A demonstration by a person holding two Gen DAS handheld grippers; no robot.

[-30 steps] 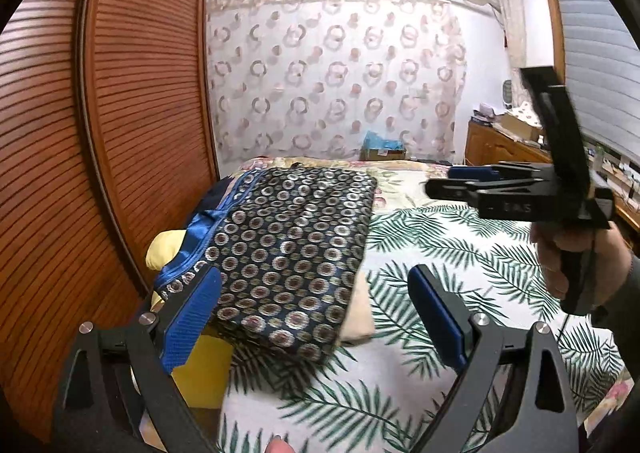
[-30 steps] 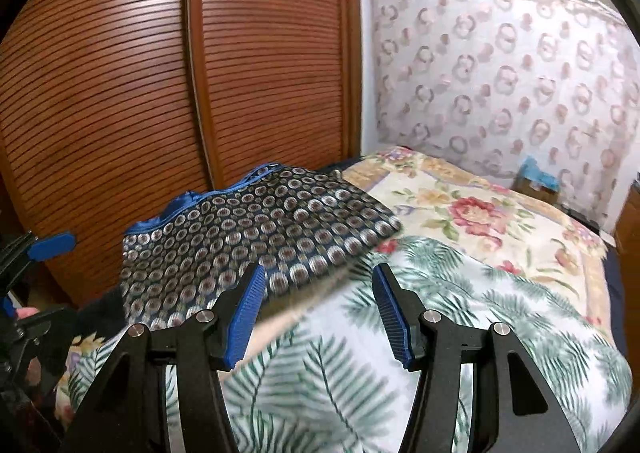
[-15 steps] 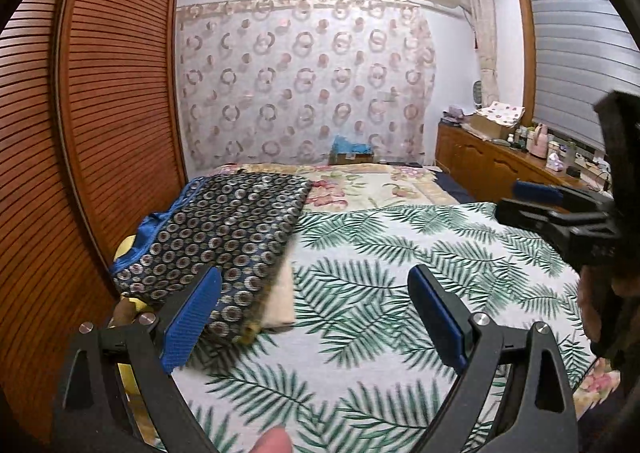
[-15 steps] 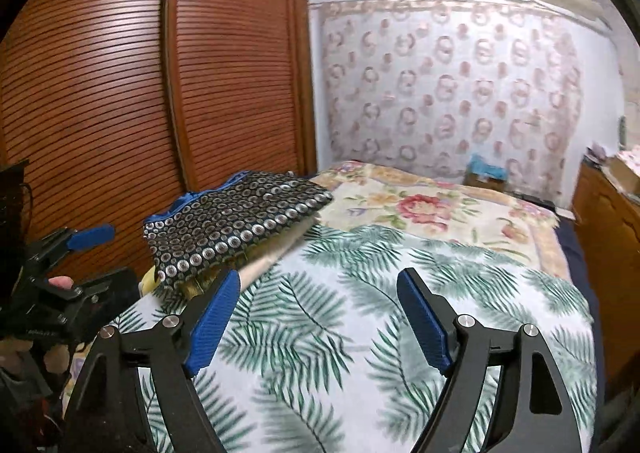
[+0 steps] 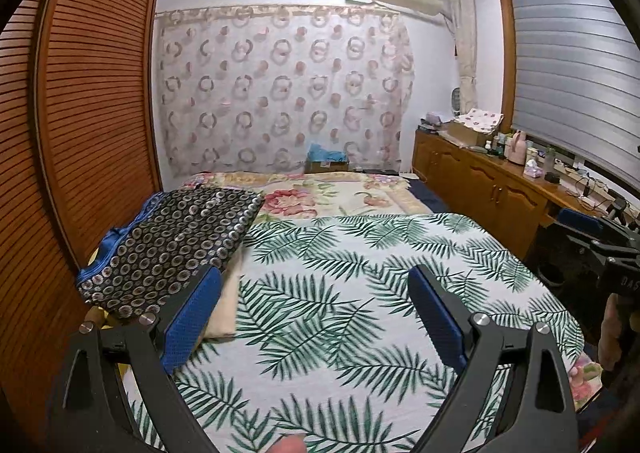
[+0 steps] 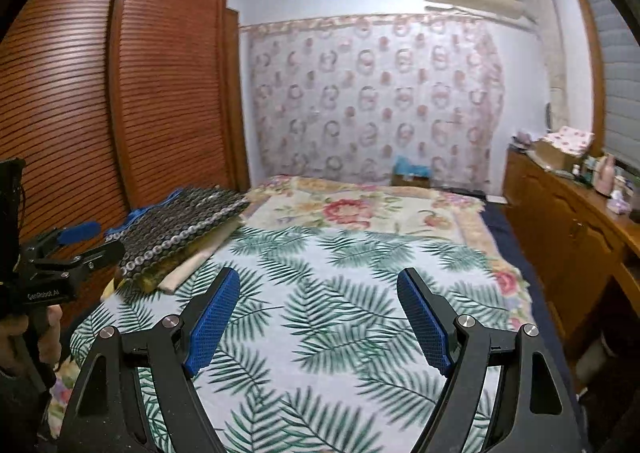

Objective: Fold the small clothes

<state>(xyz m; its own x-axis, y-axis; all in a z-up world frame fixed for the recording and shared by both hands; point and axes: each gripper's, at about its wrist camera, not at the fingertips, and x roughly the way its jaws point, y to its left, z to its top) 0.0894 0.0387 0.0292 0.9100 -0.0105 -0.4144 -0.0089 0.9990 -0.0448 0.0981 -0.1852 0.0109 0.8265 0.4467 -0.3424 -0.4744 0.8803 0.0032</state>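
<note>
A folded dark garment with a circle print and blue trim lies on top of a stack of folded cloth at the bed's left edge; it also shows in the right wrist view. My left gripper is open and empty, held above the palm-leaf bedspread, to the right of the stack. My right gripper is open and empty above the same bedspread. Each gripper shows at the edge of the other's view: the right one and the left one.
A slatted wooden wardrobe stands close along the bed's left side. A floral blanket covers the far end of the bed. A wooden cabinet with bottles and boxes runs along the right wall under the window blind.
Both grippers have pulled back and up from the folded stack, which now lies farther off at the left. Both stay open and empty.
</note>
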